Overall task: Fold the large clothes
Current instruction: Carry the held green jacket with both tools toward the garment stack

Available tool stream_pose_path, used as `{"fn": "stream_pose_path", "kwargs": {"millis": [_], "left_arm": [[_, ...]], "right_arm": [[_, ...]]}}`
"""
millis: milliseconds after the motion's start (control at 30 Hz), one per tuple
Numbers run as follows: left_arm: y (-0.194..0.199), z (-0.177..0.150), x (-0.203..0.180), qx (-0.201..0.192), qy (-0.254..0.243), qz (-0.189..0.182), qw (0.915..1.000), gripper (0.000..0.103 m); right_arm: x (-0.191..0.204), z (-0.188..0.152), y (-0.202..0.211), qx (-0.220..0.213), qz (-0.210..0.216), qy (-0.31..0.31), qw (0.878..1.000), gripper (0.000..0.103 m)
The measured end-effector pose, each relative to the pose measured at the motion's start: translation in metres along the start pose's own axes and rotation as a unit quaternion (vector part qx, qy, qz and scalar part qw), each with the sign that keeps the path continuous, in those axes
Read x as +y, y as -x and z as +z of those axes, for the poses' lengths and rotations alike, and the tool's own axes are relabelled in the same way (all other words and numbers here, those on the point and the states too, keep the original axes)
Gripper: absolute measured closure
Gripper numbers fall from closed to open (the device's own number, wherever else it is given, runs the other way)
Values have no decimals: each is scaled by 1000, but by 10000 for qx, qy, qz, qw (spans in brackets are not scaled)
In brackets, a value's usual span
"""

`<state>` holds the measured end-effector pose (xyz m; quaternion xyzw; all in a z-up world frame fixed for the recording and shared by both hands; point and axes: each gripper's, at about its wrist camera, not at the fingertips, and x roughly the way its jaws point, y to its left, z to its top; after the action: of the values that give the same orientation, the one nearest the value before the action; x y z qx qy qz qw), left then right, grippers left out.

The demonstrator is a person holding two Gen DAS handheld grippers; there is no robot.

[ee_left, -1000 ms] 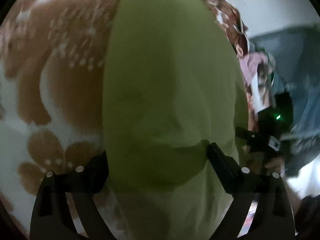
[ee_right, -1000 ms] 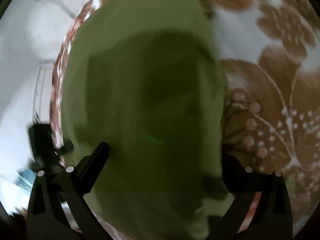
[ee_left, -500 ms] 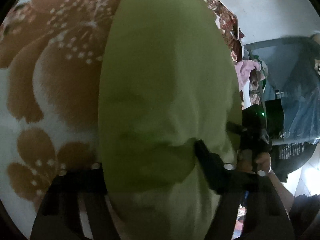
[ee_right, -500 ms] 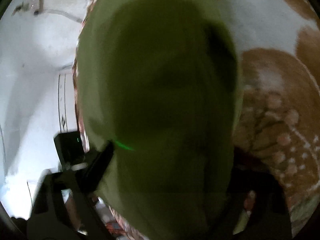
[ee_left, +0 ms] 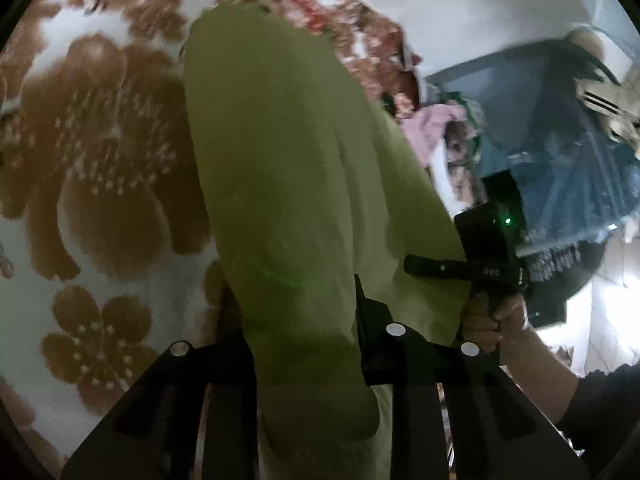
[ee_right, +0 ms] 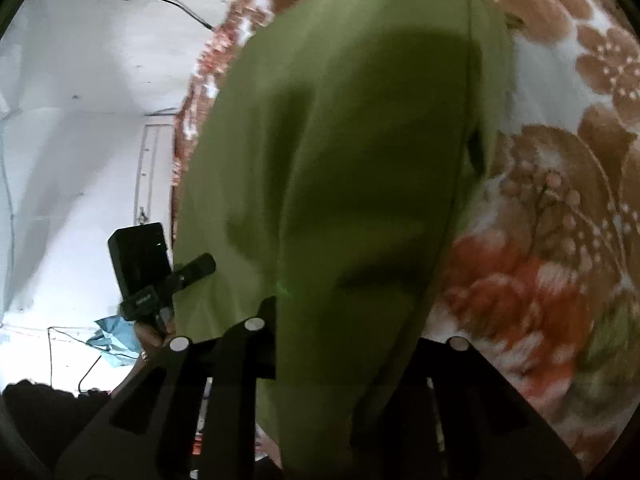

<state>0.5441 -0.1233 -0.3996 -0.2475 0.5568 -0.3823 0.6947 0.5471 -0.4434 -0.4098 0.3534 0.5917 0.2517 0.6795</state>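
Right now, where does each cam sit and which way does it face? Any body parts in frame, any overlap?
Left wrist: sits on the left tool, looks along its fingers at the green garment it grips, over the floral blanket; shows the right hand holding the other tool.
Right wrist: sits on the right tool, faces the same garment and blanket; shows the left hand, partly.
Shared: the garment, the blanket, and each sees the opposite tool.
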Motion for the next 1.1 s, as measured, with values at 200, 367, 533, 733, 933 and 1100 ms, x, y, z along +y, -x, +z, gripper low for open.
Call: {"fn": "stream_pose_path", "kwargs": {"millis": [200, 367, 533, 733, 933, 1100], "left_arm": [[33, -15, -32, 318, -464, -132, 9983, 81], [51, -36, -75, 709, -880, -217, 9934, 81], [47, -49, -151, 1014, -1514, -467, 9821, 82], [8, -58, -255, 1546, -2157, -1098, 9579, 81], [-51, -71, -382, 1894, -2989, -1708, 9196, 81], [-111, -73, -490, 2043, -3408, -2409, 8855, 81]], "right_arm": [[21, -55, 16, -414, 292, -296, 9983, 83], [32, -123, 47, -948, 661, -535, 9919, 83], [36, -176, 104, -1586, 900, -628, 9812, 83], [41, -254, 222, -2482, 718, -598, 9642, 83], [40, -326, 348, -3419, 299, -670, 9369, 83], [52, -355, 445, -4138, -265, -608, 9080, 83]]}}
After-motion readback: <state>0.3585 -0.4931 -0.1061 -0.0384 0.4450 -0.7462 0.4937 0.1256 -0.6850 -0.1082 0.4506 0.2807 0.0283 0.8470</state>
